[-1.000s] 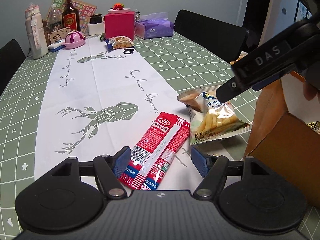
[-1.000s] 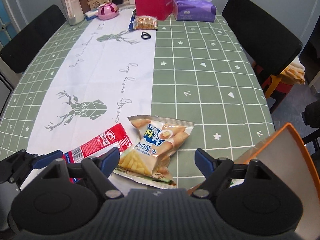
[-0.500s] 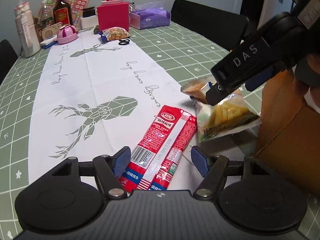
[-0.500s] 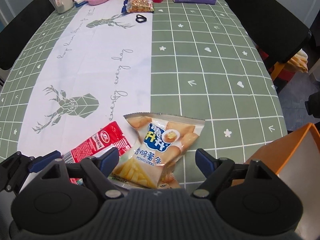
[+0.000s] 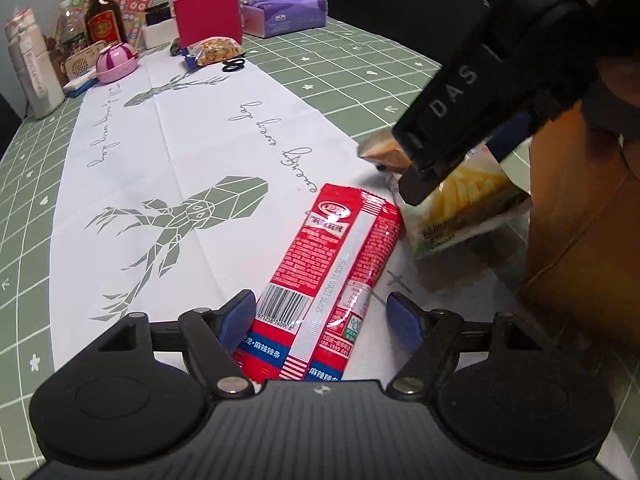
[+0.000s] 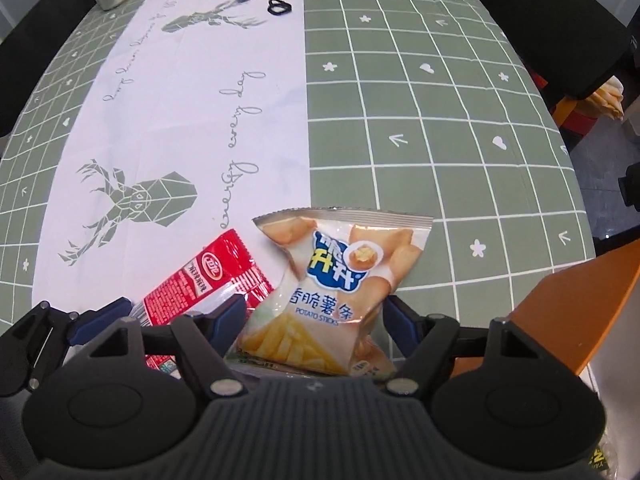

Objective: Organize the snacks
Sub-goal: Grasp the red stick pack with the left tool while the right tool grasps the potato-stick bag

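A red spicy-strip packet (image 5: 336,264) lies on the white table runner, its near end between the blue pads of my open left gripper (image 5: 320,322). It also shows in the right wrist view (image 6: 200,280). A bag of potato sticks (image 6: 332,300) lies just right of it, its lower half between the pads of my open right gripper (image 6: 316,320). In the left wrist view the right gripper's black body (image 5: 460,120) hangs over the bag (image 5: 464,208). A cardboard box (image 5: 580,220) stands right of the bag.
At the table's far end stand a red box (image 5: 208,14), a purple tissue pack (image 5: 284,16), a dark bottle (image 5: 102,16), a pink bowl (image 5: 116,62), a snack bag (image 5: 216,50) and a black clip (image 5: 234,65). Black chairs (image 6: 560,20) ring the table. The box's orange flap (image 6: 572,300) is close right.
Both grippers have moved forward and down. The red packet now reaches between the left pads and the potato-stick bag between the right pads. Both stay open.
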Motion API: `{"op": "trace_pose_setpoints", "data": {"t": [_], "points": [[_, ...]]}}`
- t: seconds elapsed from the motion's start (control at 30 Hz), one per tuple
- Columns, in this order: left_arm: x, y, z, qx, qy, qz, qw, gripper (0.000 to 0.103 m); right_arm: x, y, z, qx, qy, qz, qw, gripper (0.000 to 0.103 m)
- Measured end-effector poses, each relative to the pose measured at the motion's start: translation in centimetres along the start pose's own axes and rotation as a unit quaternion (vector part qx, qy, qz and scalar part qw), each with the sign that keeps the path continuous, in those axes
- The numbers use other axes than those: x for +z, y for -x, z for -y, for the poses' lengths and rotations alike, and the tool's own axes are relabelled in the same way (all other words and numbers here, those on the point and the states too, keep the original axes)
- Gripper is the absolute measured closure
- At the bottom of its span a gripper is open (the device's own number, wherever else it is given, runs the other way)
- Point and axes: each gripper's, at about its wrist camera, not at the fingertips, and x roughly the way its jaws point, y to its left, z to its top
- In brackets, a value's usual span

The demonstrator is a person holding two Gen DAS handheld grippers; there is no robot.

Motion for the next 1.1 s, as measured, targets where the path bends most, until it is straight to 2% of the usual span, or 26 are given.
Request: {"op": "trace_pose_setpoints", "data": {"t": [0.17,0.23,0.43,0.57,0.9,1.1], "points": [[0.0,0.1,0.0,-0.001,0.001,-0.006,1.0,0.012,-0.1,-0.1,-0.7,-0.018,0.03,0.002,0.999,0.043],[-0.1,0.2,-0.4,-0.003,0.014,-0.007,0.9999,0.012,-0.2,0.0,-0.9,-0.026,0.043,0.007,0.999,0.051],[-0.4,0.5,-0.3,-0.013,0.002,-0.01,0.9999,0.02,-0.5,0.3,-0.9,-0.026,0.051,0.009,0.998,0.064],[-0.5,0.9,-0.5,-0.019,-0.006,-0.01,0.9997,0.036,-0.7,0.7,-1.0,-0.02,0.053,0.012,0.998,0.066],[-2.0,2.1,-0.1,-0.024,-0.022,-0.024,0.9992,0.04,-2.1,1.6,-1.8,-0.003,0.065,0.014,0.998,0.07],[-3.6,3.7,0.2,-0.022,-0.021,-0.045,0.9985,0.042,-3.7,2.8,-2.6,0.012,0.079,0.021,0.997,0.071]]}}
